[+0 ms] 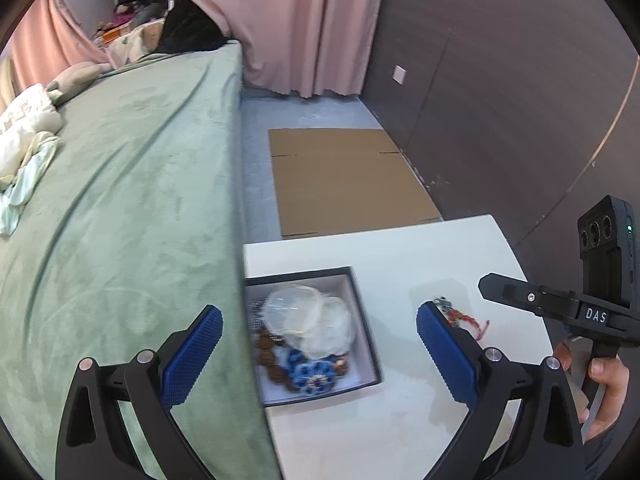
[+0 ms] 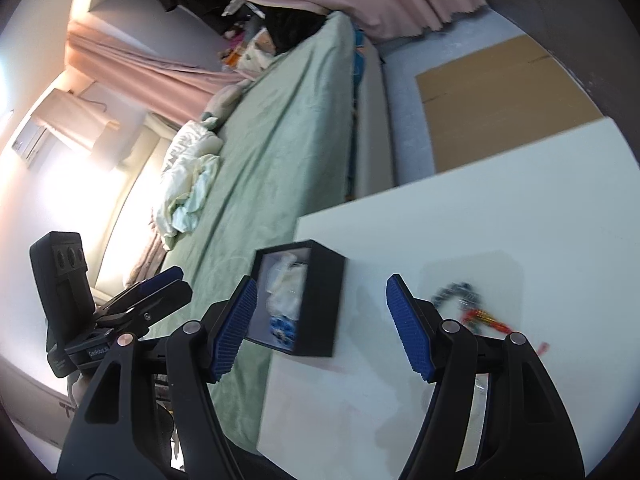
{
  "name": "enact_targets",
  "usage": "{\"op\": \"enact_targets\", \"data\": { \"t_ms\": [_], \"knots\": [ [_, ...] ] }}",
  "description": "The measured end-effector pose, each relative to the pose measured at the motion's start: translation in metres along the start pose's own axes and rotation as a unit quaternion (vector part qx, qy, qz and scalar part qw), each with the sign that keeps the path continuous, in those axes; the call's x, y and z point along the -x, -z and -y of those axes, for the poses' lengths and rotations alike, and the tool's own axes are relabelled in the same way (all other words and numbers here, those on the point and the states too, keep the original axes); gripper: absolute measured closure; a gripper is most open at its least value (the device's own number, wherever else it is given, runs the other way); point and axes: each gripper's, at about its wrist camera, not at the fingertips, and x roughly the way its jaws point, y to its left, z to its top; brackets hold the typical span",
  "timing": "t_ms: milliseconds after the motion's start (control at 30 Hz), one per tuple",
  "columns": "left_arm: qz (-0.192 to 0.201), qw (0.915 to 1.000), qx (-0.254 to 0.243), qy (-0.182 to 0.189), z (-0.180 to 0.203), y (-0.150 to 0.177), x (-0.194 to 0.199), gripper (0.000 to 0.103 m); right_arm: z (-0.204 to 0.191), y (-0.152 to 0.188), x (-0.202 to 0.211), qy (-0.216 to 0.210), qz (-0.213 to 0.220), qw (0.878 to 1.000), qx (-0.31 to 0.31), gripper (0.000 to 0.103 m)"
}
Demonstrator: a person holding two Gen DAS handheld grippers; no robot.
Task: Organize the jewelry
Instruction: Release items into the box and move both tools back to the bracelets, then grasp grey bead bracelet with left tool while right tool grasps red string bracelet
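A black jewelry box [image 1: 362, 312] with a white inside stands at the left edge of the white table [image 1: 420, 252]. It holds clear plastic bags [image 1: 308, 316], brown beads [image 1: 266, 354] and a blue flower piece [image 1: 310, 374]. A red bracelet with a grey chain [image 1: 460, 314] lies on the table right of the box. My left gripper [image 1: 320, 356] is open and empty above the box. My right gripper [image 2: 320, 328] is open and empty over the table, between the box [image 2: 320, 300] and the bracelet [image 2: 472, 308].
A bed with a green cover [image 1: 132, 200] runs along the table's left side. Flat cardboard [image 1: 344, 176] lies on the floor beyond the table. A dark wall [image 1: 500, 100] is on the right, pink curtains [image 1: 304, 20] at the back.
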Motion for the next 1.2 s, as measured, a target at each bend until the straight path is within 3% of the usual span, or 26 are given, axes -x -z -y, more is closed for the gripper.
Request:
{"op": "enact_targets", "data": {
  "t_ms": [200,400,600,733,1000,1200],
  "knots": [
    [-0.019,0.9994,-0.012,0.027,0.029,0.001,-0.019,0.012,0.023,0.002,0.02,0.022,-0.008,1.0,-0.016,0.035],
    [-0.053,0.9971,-0.028,0.047,0.062,0.006,-0.045,0.036,0.04,0.006,0.032,0.043,-0.011,0.999,-0.025,0.035],
    [-0.077,0.9946,-0.043,0.055,0.088,0.012,-0.068,0.054,0.052,0.009,0.04,0.078,-0.006,0.996,-0.036,0.036],
    [-0.095,0.993,-0.047,0.052,0.102,0.016,-0.09,0.062,0.067,0.014,0.033,0.105,-0.023,0.993,-0.045,0.056],
    [-0.128,0.99,-0.041,0.043,0.115,0.027,-0.133,0.07,0.078,0.028,0.02,0.155,-0.056,0.986,-0.014,0.066],
    [-0.141,0.9887,-0.04,0.032,0.119,0.028,-0.153,0.075,0.086,0.034,-0.015,0.191,-0.094,0.977,0.001,0.076]
  ]
}}
